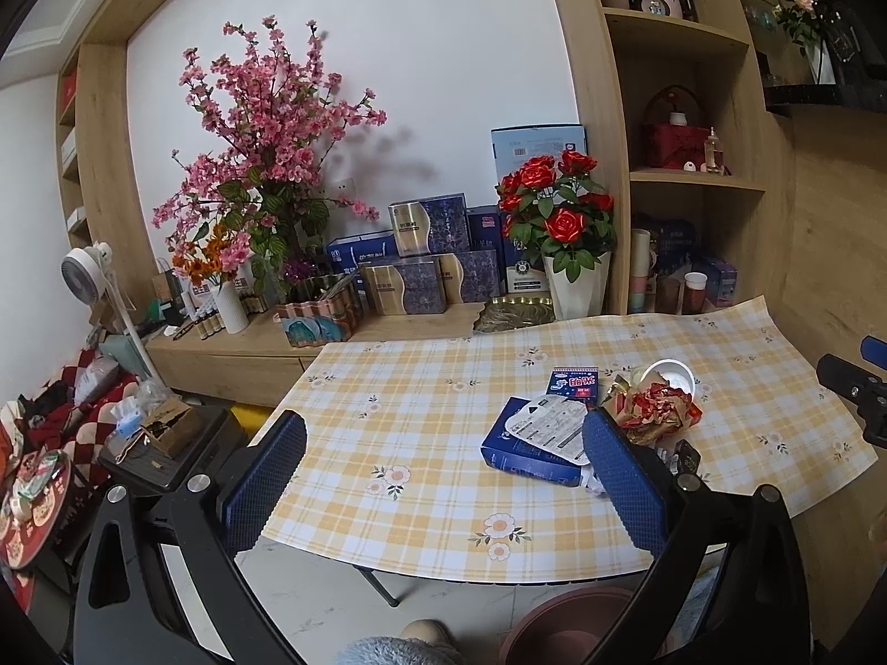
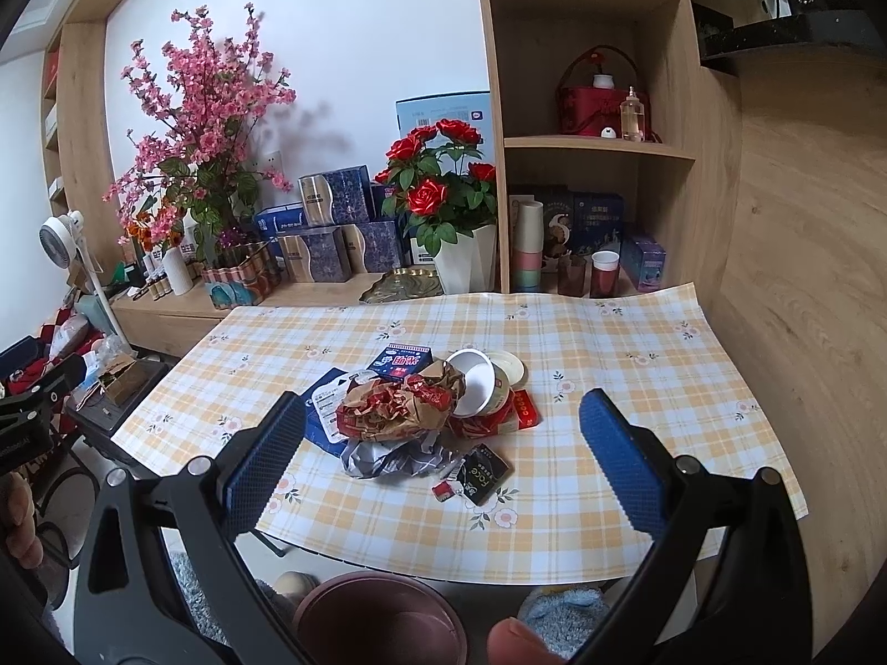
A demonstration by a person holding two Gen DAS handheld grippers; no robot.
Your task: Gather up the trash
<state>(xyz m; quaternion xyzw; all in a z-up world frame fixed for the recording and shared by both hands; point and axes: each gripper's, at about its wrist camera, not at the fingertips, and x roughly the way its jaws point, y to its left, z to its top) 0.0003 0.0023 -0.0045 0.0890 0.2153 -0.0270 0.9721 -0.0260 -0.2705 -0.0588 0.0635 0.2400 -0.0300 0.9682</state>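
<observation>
A heap of trash lies on the yellow plaid tablecloth (image 2: pixel 610 366): a crumpled red-and-brown wrapper (image 2: pixel 396 407), a tipped white paper cup (image 2: pixel 479 382), a blue box (image 1: pixel 526 446), a small blue-red packet (image 2: pixel 402 360), grey crumpled foil (image 2: pixel 388 457), a black sachet (image 2: pixel 485 476) and a red pack (image 2: pixel 521 410). My right gripper (image 2: pixel 443 438) is open, its fingers either side of the heap, held near the table's front edge. My left gripper (image 1: pixel 443 457) is open and empty, left of the heap, with its right finger (image 1: pixel 621 465) in front of the blue box. A brown bin (image 2: pixel 382 618) stands below the front edge.
A sideboard behind the table holds pink blossoms (image 1: pixel 266 127), red roses in a white pot (image 1: pixel 560 221) and blue gift boxes (image 1: pixel 421 255). Wooden shelves (image 2: pixel 587 144) stand at the back right. A white fan (image 1: pixel 88 271) and a cluttered stool (image 1: pixel 166 438) are at the left.
</observation>
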